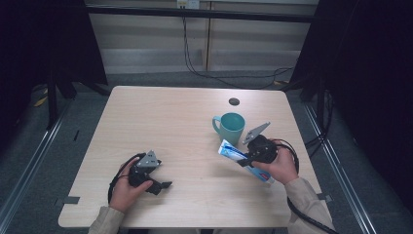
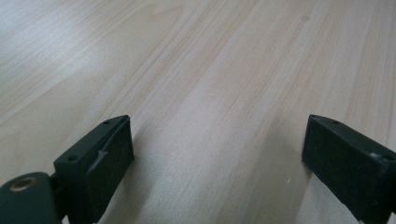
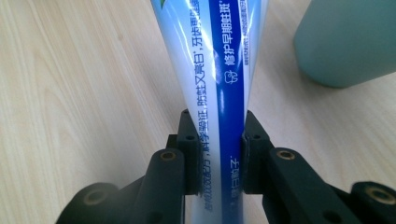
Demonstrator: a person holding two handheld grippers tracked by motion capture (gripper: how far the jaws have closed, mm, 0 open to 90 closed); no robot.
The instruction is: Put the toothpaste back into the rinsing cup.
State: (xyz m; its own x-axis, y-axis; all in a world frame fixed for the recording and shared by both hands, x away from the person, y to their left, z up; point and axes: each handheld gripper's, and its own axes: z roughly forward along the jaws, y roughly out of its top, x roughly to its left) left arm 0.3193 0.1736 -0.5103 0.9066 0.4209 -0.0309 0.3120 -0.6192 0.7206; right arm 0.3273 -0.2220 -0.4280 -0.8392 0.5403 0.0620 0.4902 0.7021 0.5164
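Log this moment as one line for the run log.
right gripper: shut on toothpaste tube | left gripper: open, over bare table | teal mug: upright beside tube

A blue-and-white plastic toothpaste tube (image 1: 233, 152) lies slanted beside a teal ceramic mug (image 1: 231, 127) near the wooden table's (image 1: 185, 126) right edge.

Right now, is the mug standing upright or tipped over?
Upright. The high view shows the teal mug on the table with its round mouth facing up and its handle at the side.
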